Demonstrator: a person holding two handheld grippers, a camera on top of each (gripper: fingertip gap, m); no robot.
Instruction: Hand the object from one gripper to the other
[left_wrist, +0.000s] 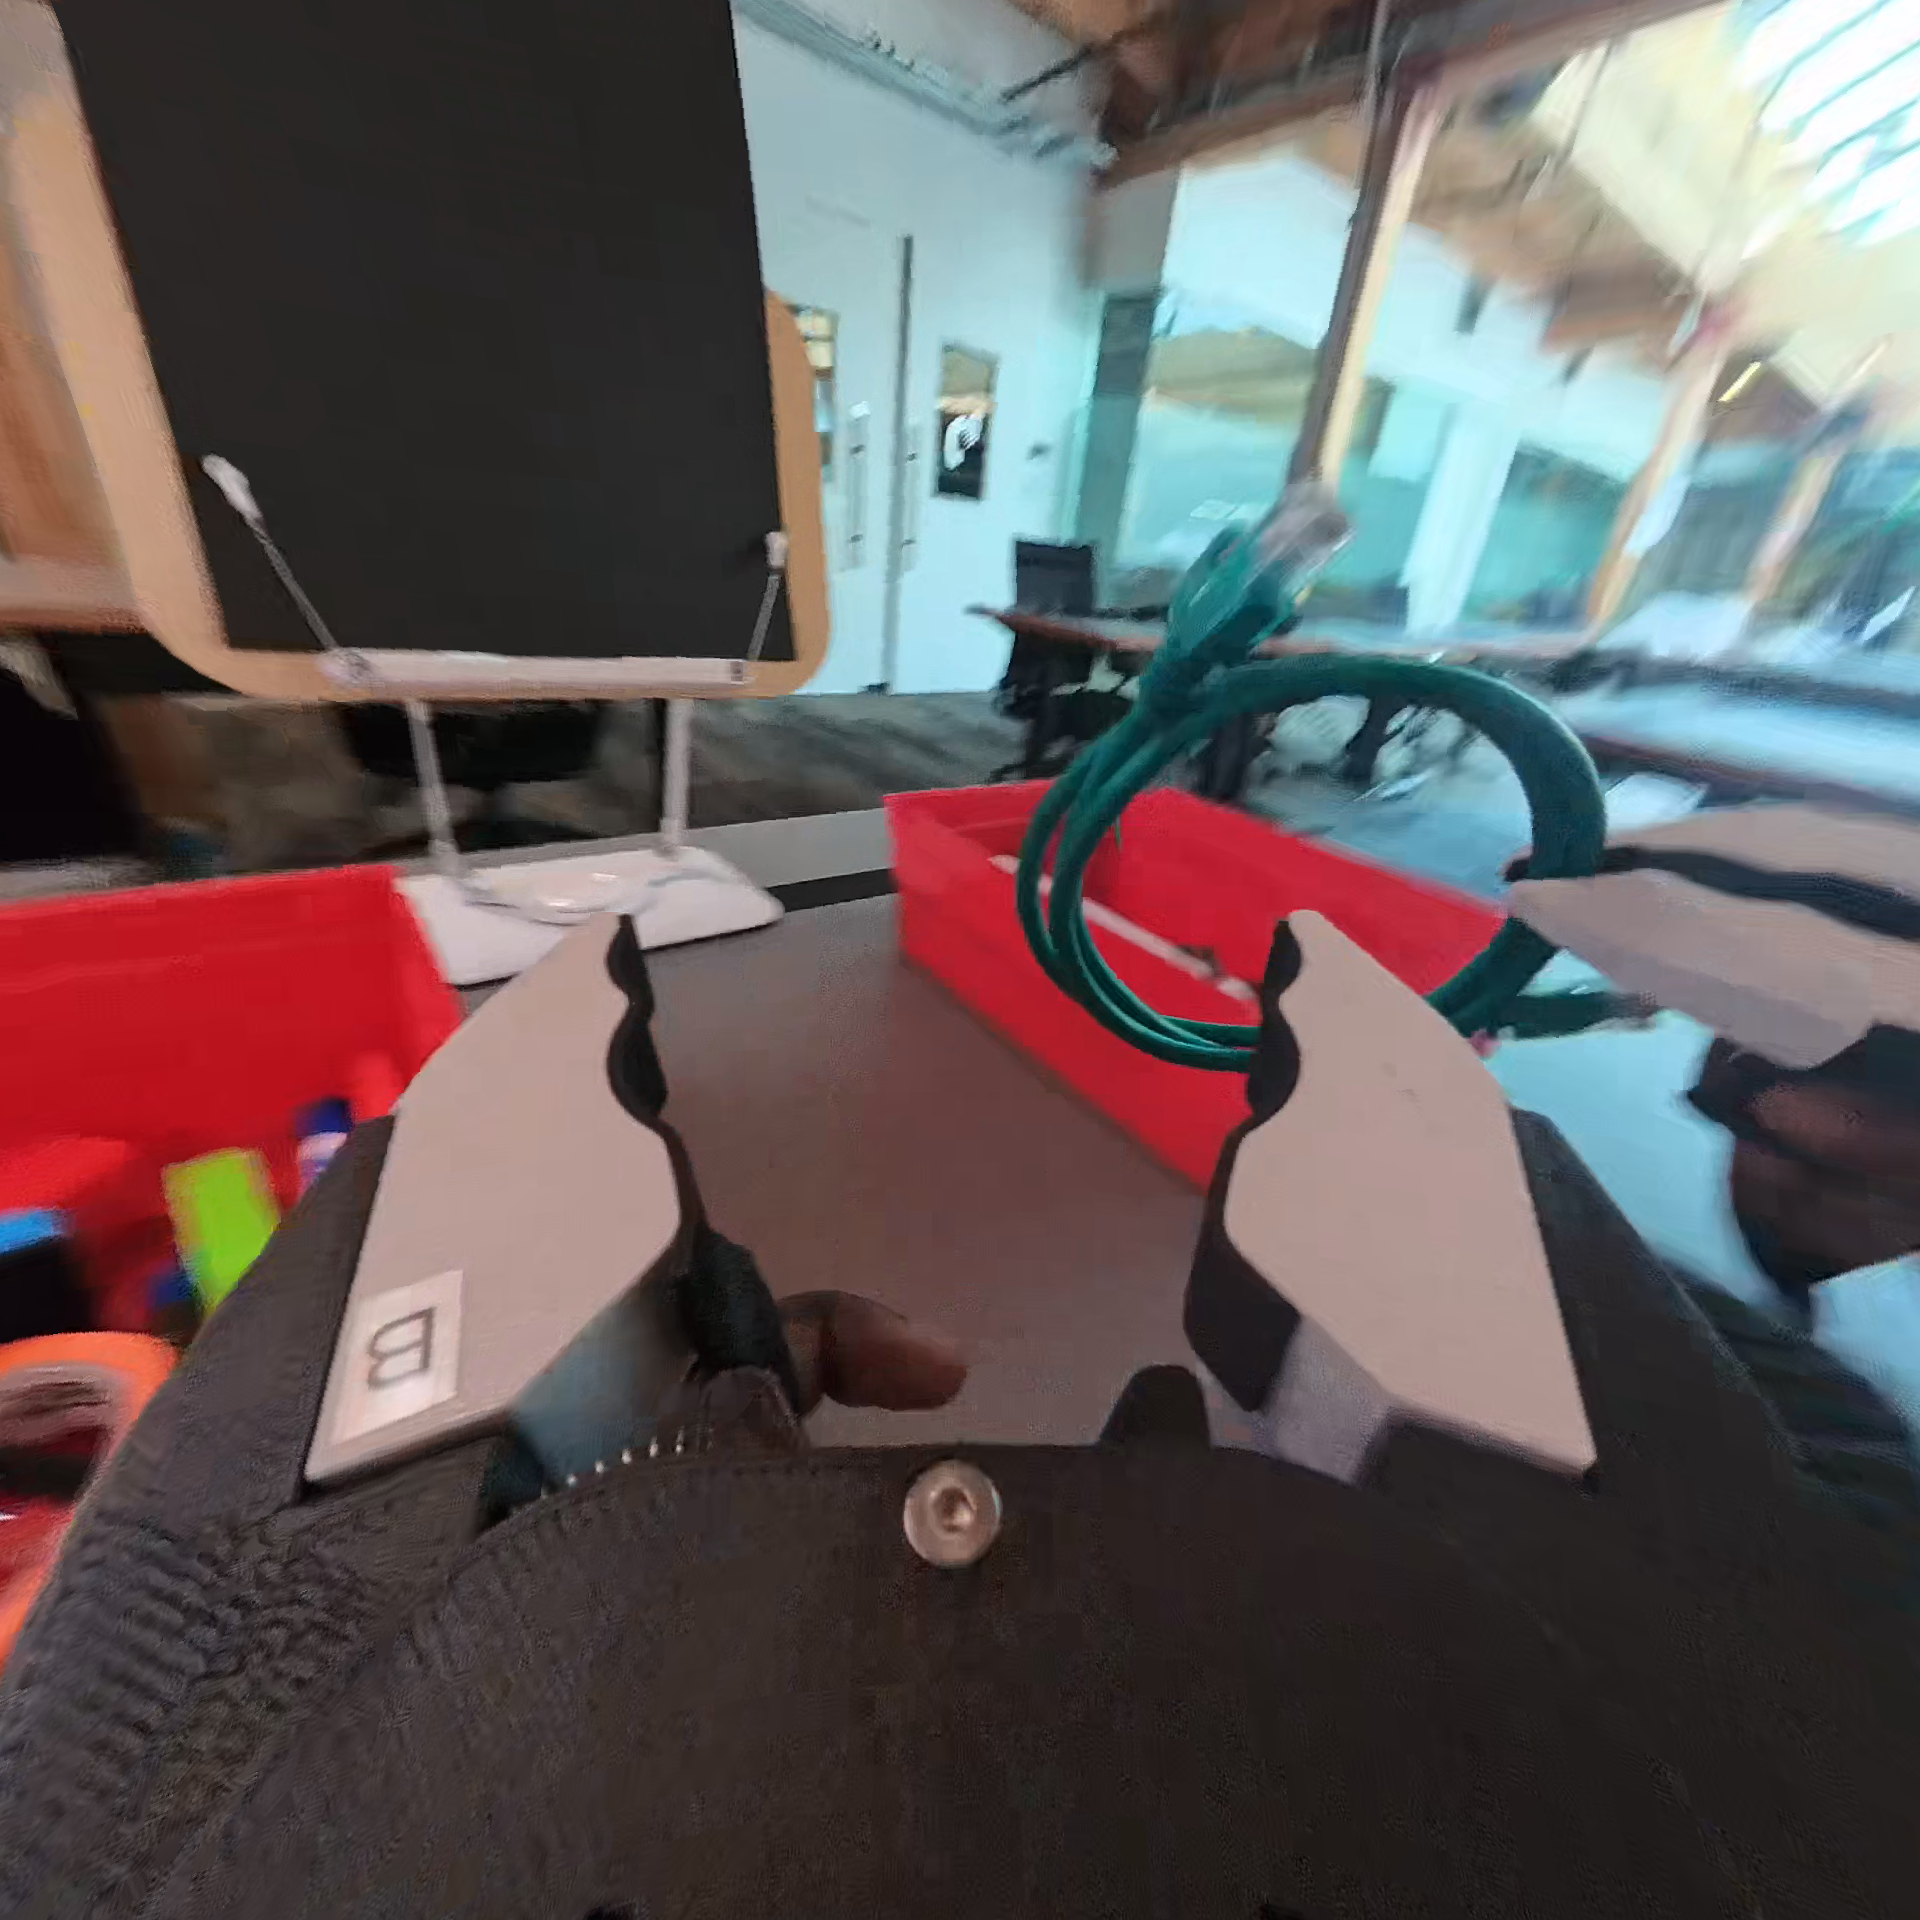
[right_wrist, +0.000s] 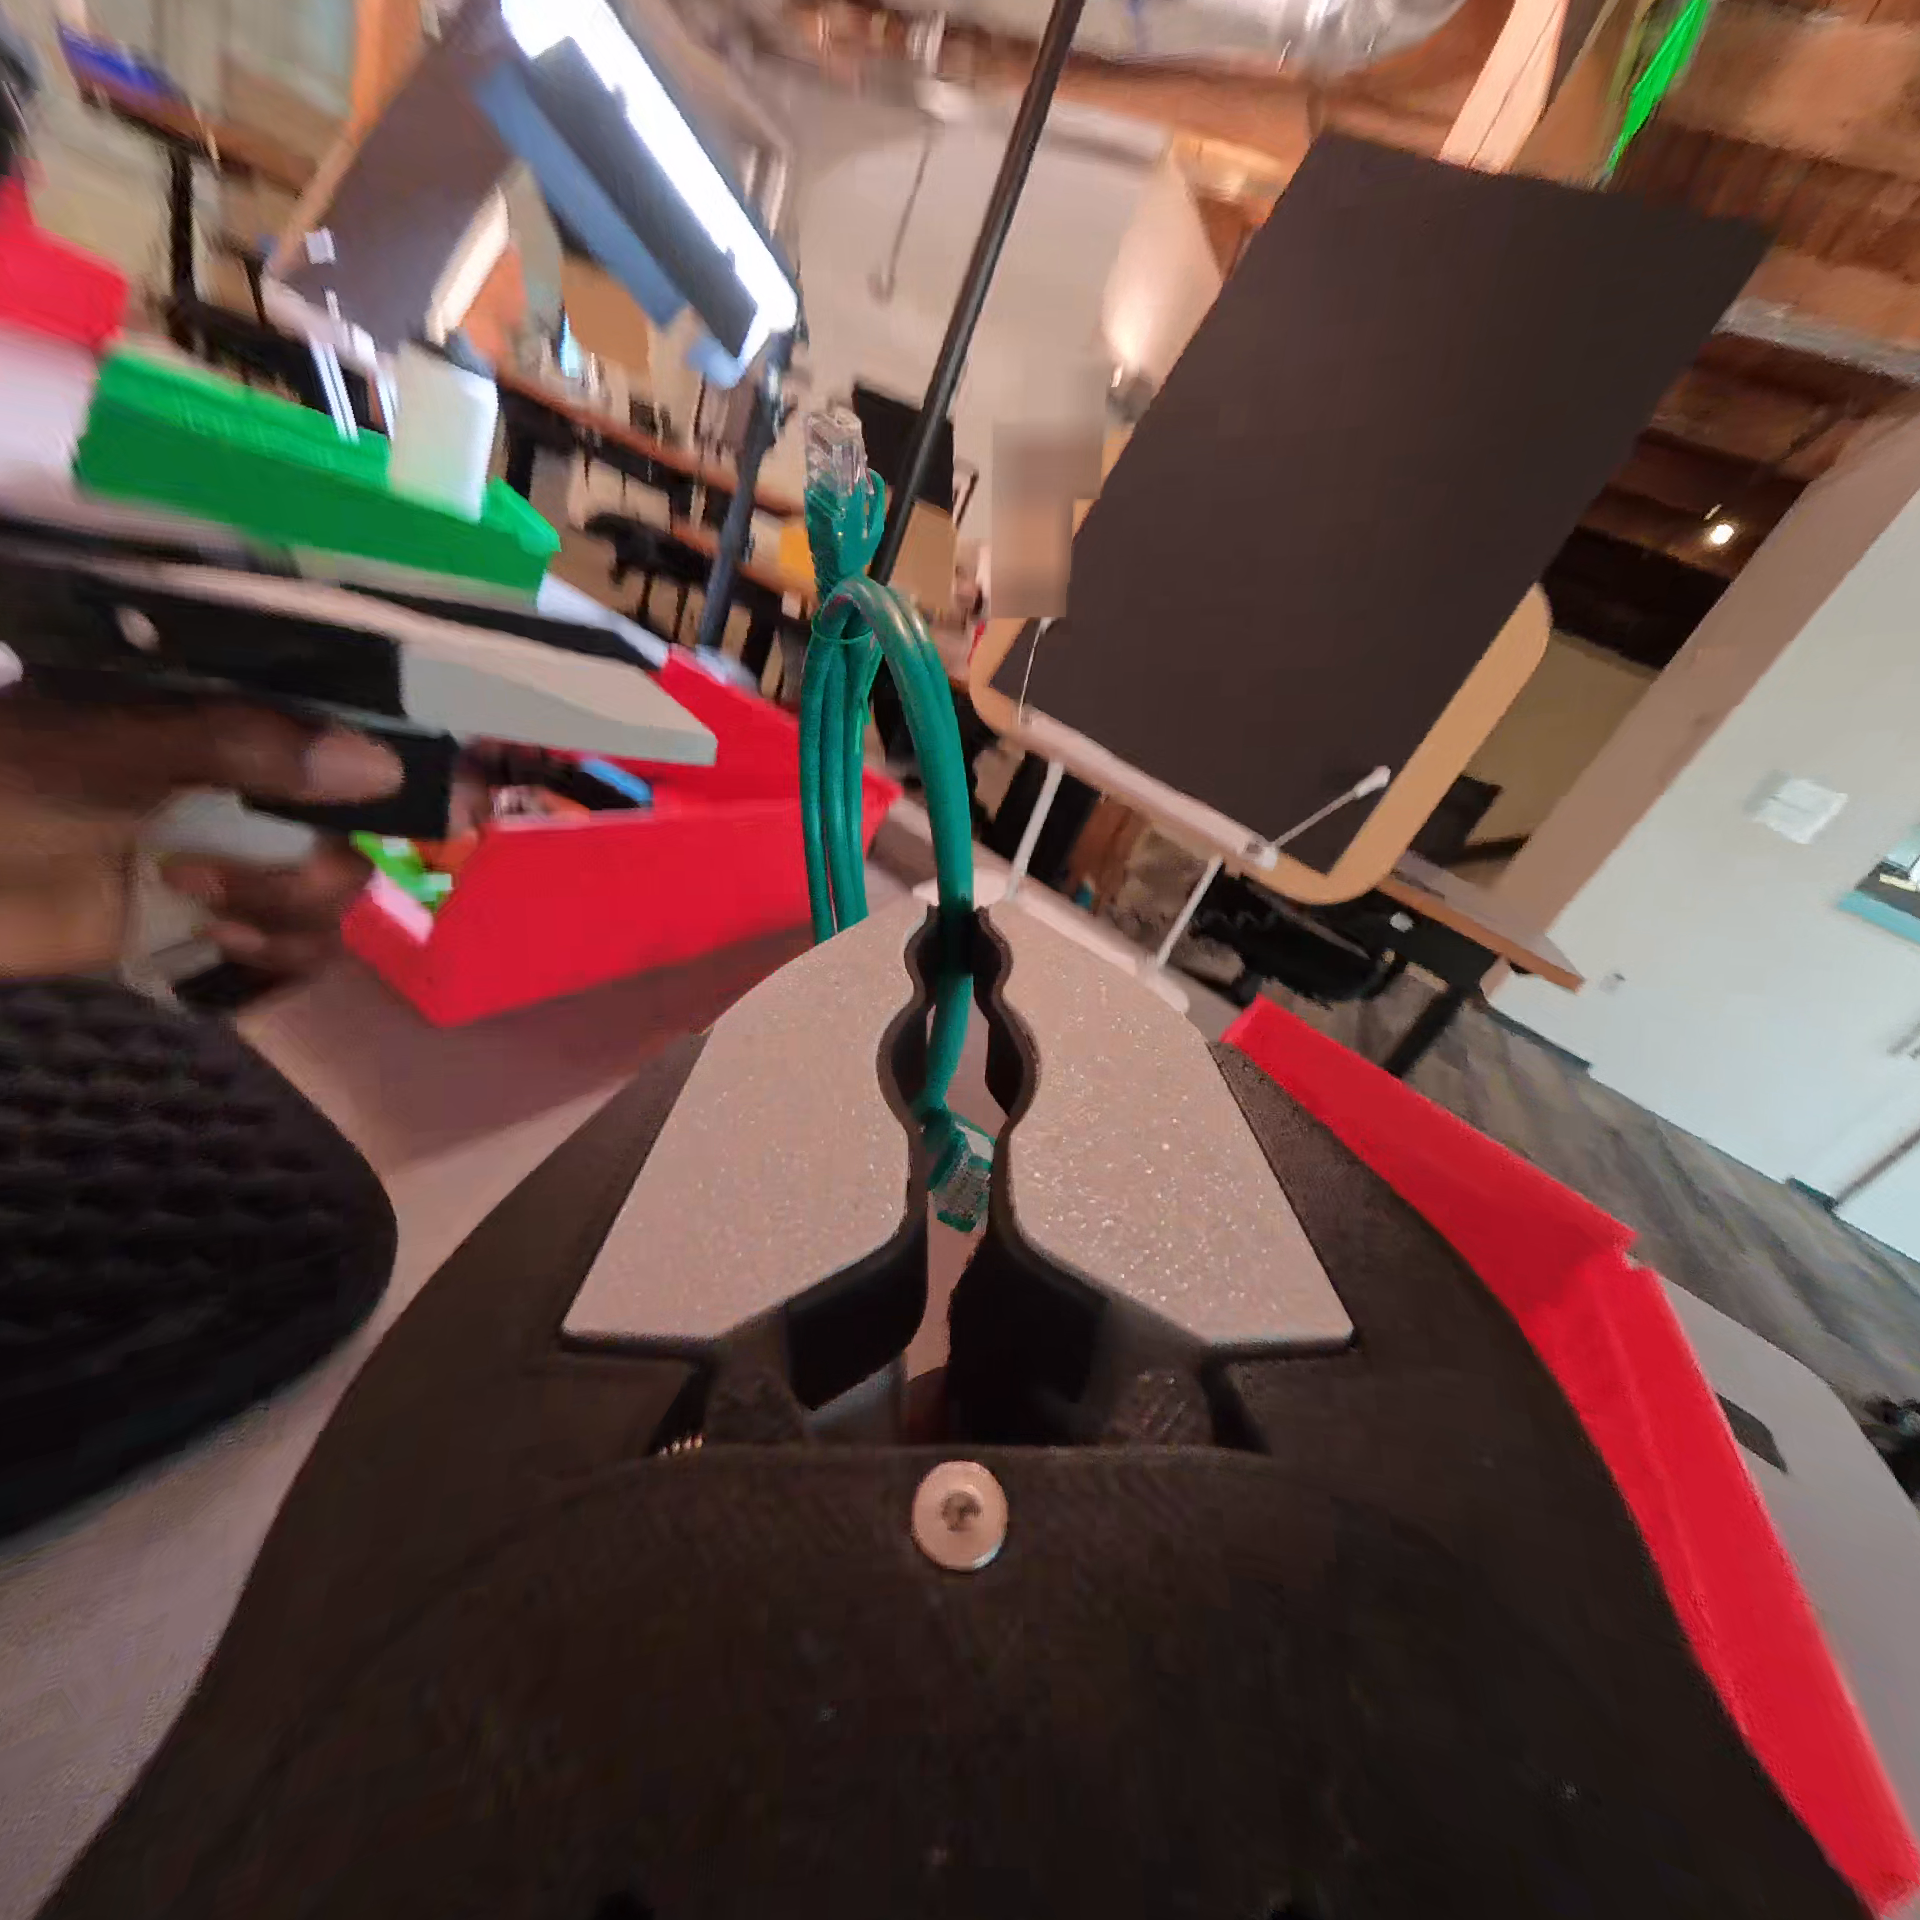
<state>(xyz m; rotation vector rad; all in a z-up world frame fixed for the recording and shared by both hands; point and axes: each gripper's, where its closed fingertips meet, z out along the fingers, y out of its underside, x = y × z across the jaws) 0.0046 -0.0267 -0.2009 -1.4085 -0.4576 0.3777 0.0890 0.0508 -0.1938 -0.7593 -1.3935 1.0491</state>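
Right gripper (right_wrist: 956, 935), in my right hand: grey fingers (right_wrist: 790, 1132) pressed together on a coiled green cable (right_wrist: 940, 748), pinched at the tips; one clear plug (right_wrist: 961, 1179) lies in the gap between the fingers, the other plug (right_wrist: 836, 452) stands upright above the coil.

Left gripper (left_wrist: 951, 935), in my left hand: fingers (left_wrist: 520, 1143) spread wide, nothing between them, held over the dark table (left_wrist: 862, 1091).

Green cable: in the air to my left gripper's right, its loop hanging over a red bin (left_wrist: 1174, 1091), apart from the left fingers.

Second red bin (left_wrist: 187, 997), left side: holds assorted coloured items, blurred.

Black board (left_wrist: 416, 312) on a white stand: behind the bins.
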